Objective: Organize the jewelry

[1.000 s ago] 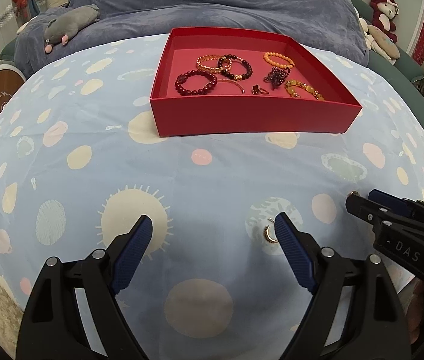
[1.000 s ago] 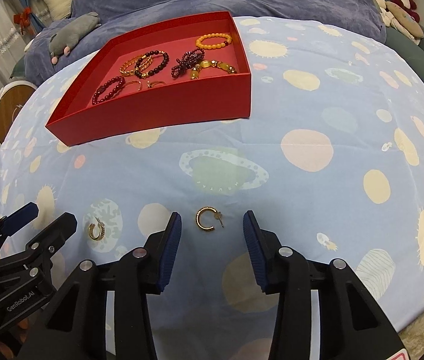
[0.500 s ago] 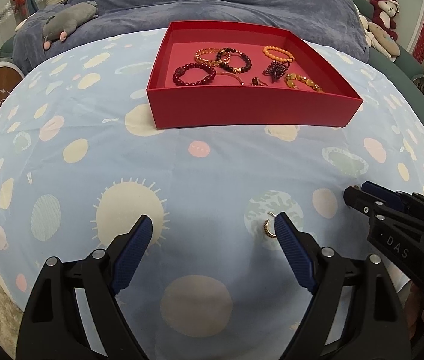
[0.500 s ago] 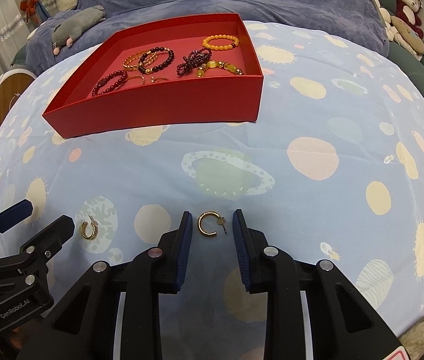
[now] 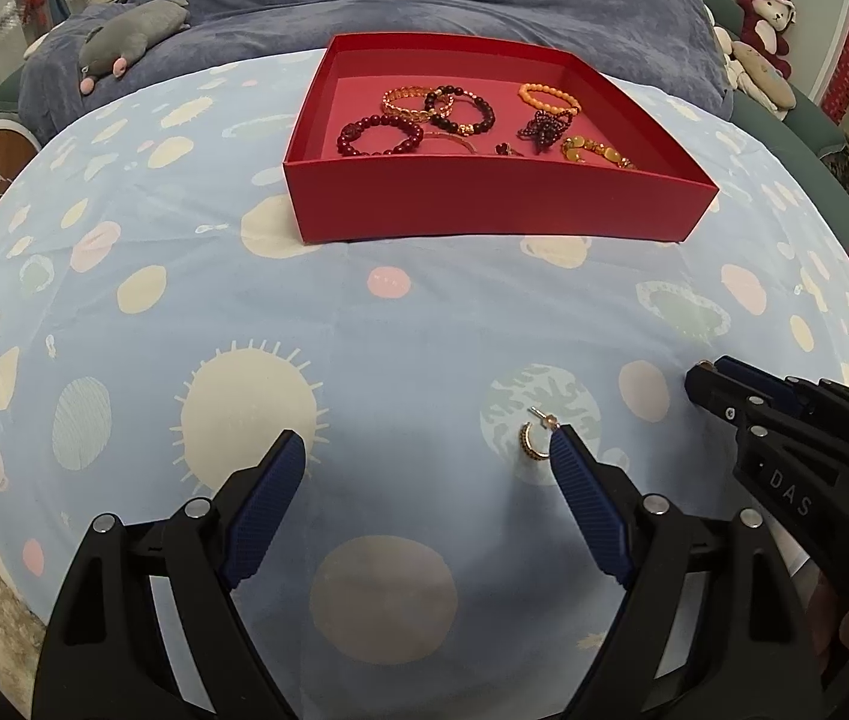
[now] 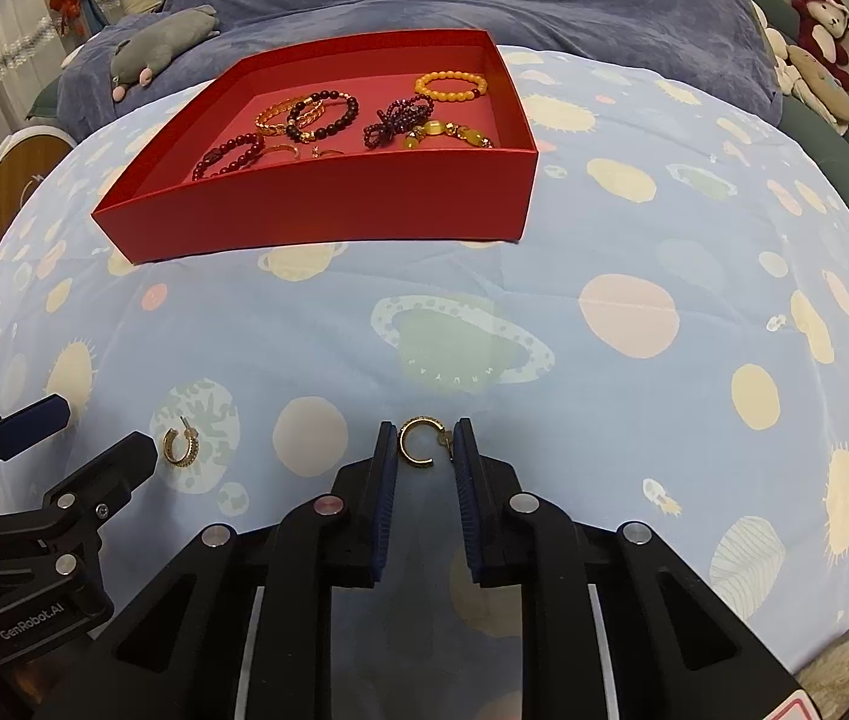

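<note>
The bed carries a blue planet-print sheet (image 6: pixel 634 228), and on it stands one red tray (image 6: pixel 328 213).

Change over the last second: the right gripper (image 6: pixel 424 441) has narrowed its jaws from a wide spread to a slim gap. One gold hoop earring (image 6: pixel 418 443) now sits between the two pads. The pads stand just beside the hoop on either side; whether they already touch it cannot be told. The hoop lies on the sheet, not lifted. Judgement: a pinch is in progress, and a lift and a carry to the tray remain.

The left gripper (image 5: pixel 427 450) has kept its jaws spread wide and holds nothing. Its right pad tip stands just beside a second gold hoop earring (image 5: pixel 532 441), which lies on a green planet patch, off centre of the gap. Judgement: this gripper needs to shift right before it can close on that hoop.

Count, largest first:
- Tray: one.
- Grippers: two.
- Bracelets in the tray: about six, namely dark red, gold chain, black bead, orange bead (image 6: pixel 451 86), yellow stone and a thin bangle.
- Purple beaded cluster (image 6: pixel 400 114): one.
- Small pieces near the tray's front wall: too small to count.
- Loose earrings on the sheet: two.
</note>
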A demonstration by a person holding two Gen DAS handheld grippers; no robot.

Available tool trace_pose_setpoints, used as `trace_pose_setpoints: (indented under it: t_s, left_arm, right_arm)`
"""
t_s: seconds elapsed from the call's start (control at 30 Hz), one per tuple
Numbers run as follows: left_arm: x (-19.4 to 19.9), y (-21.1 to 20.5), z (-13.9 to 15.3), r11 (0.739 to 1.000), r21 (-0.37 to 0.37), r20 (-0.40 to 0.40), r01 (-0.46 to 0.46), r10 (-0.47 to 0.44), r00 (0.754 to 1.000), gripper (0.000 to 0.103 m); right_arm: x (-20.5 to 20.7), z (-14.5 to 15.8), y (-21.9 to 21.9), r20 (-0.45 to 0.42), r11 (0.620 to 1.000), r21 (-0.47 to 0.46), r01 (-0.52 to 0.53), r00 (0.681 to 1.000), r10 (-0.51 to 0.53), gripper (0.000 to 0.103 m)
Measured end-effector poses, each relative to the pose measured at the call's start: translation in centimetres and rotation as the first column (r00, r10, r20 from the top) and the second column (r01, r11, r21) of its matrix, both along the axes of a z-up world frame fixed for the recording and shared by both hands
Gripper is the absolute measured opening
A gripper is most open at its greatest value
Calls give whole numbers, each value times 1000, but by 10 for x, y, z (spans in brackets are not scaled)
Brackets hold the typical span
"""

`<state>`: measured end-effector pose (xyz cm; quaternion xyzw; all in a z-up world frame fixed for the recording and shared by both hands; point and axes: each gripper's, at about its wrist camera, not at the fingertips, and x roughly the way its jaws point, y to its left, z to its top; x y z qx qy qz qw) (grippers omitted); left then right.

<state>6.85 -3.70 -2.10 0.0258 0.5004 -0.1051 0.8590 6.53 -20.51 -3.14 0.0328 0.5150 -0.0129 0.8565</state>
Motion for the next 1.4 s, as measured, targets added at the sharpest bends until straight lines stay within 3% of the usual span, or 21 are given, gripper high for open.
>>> trace_pose_setpoints:
  t_s: [0.2, 0.4, 0.63, 0.83, 1.07, 1.23, 1.4]
  left_arm:
    - [-4, -6, 0, 1000, -7, 9, 18, -18, 1000, 79]
    - [-4, -15, -7, 999, -4, -2, 48, -48, 999, 63]
    - [-6, -25, -9, 997, 35, 20, 72, -73, 997, 59]
    - [-5, -27, -8, 996, 44, 29, 78, -79, 996, 45]
    - [-5, -25, -7, 995, 20, 30, 94, -95, 995, 16]
    - [-4, -22, -6, 995, -5, 23, 99, -99, 995, 7]
    - [0, -10, -4, 994, -78, 3, 72, -72, 997, 2]
  right_arm:
    - [-7, 1, -3, -22, 1000, 19, 15, 1000, -14, 18]
    - [-15, 2, -3, -39, 999, 27, 19, 999, -18, 18]
    - [-15, 2, -2, -39, 999, 30, 18, 999, -17, 18]
    - [-15, 2, -2, -38, 999, 31, 18, 999, -17, 18]
    - [-15, 2, -1, -38, 999, 33, 15, 999, -13, 18]
    - [-15, 2, 1, -38, 999, 39, 8, 999, -7, 18]
    - [-14, 2, 2, -36, 999, 44, 1, 999, 1, 18]
